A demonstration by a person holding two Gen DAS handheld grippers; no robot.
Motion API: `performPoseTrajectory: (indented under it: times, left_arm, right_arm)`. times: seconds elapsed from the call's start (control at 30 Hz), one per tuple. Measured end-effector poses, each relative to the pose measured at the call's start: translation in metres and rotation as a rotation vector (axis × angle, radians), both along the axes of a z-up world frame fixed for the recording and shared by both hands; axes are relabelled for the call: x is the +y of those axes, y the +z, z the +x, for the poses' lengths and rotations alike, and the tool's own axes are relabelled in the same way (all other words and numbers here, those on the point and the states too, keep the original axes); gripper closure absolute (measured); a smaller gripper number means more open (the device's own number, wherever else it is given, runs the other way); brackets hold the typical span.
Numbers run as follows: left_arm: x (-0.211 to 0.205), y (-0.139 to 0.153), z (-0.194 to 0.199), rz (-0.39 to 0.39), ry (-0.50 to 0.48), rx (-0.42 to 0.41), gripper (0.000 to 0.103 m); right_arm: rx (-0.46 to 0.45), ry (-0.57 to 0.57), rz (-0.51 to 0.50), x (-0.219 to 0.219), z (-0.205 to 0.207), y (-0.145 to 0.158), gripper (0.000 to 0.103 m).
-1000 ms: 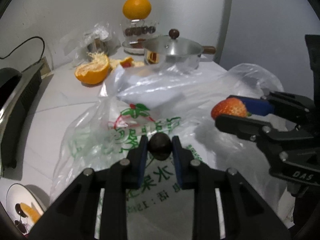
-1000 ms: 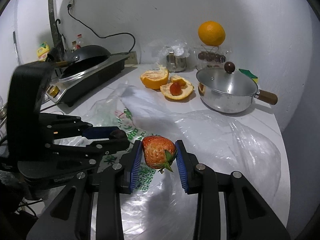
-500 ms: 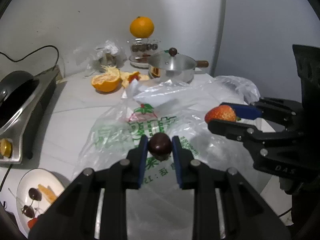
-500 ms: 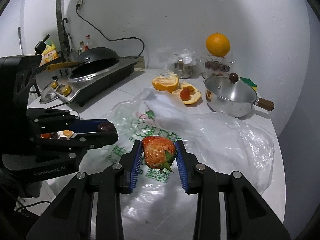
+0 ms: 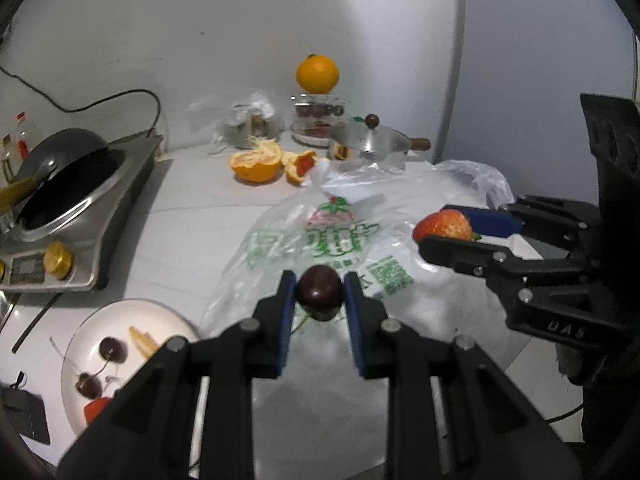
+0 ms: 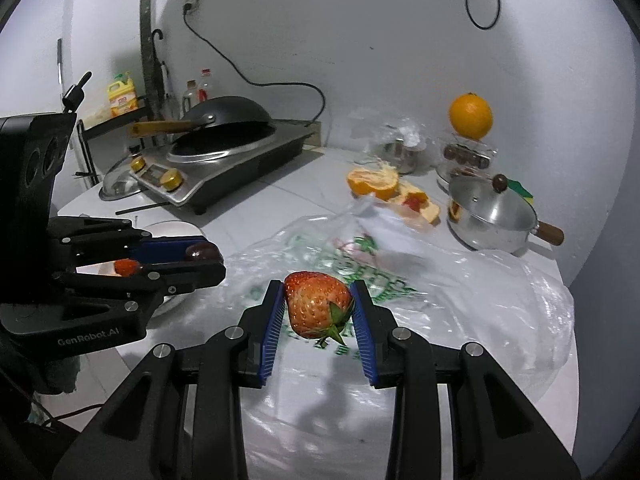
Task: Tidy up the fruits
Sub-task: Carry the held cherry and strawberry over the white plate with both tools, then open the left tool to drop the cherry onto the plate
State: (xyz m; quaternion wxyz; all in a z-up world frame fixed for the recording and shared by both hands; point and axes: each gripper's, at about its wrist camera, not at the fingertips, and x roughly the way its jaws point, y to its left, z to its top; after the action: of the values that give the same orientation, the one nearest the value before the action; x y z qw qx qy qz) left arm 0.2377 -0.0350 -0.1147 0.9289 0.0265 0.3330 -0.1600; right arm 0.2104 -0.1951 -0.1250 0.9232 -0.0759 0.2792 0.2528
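Grippers tilted downward over bag (image 5: pixel 320 240) (cherry (image 5: pixel 319 293) left, strawberry (image 6: pixel 318 304) right).

the white plate (image 5: pixel 132 312) is partly hidden behind the left claw's (image 5: pixel 319 285) arm, and in the right wrist view almost wholly behind it. the print on the plastic bag (image 6: pixel 460 280) smears into blur. the jar contents under the orange (image 5: pixel 317 73) are too small to tell.

A home kitchen is indicated: an induction cooker (image 6: pixel 224 168) bearing a wok (image 6: pixel 224 120) is set on the white counter (image 5: pixel 192 216), with a lidded saucepan (image 6: pixel 492 216) and bottles (image 6: pixel 196 90) seen against the wall.
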Motion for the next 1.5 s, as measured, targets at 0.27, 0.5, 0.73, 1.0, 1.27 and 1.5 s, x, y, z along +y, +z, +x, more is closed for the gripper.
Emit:
performPoseTrajectory:
  times: [0.27, 0.5, 0.73, 1.0, 1.27, 1.5]
  left_arm:
    - [0.045, -0.002, -0.019, -0.033, 0.059, -0.012, 0.078]
    - [0.091, -0.011, -0.031, -0.055, 0.120, -0.010, 0.078]
    - [0.129, -0.021, -0.040, -0.054, 0.170, -0.005, 0.078]
    - [0.158, -0.035, -0.037, -0.064, 0.203, 0.009, 0.078]
    - [0.168, -0.053, -0.010, -0.029, 0.252, 0.060, 0.078]
    - [0.181, -0.051, -0.003, -0.030, 0.264, 0.052, 0.078]
  right_arm:
    - [-0.009, 0.036, -0.026, 0.035, -0.012, 0.004, 0.067]
    - [-0.004, 0.078, -0.054, 0.074, -0.018, 0.001, 0.067]
    - [0.011, 0.125, -0.073, 0.111, -0.020, -0.004, 0.067]
    - [0.023, 0.176, -0.086, 0.142, -0.018, -0.008, 0.067]
    - [0.048, 0.138, -0.104, 0.144, 0.001, -0.032, 0.073]
    - [0.108, 0.159, -0.095, 0.138, 0.002, -0.048, 0.073]
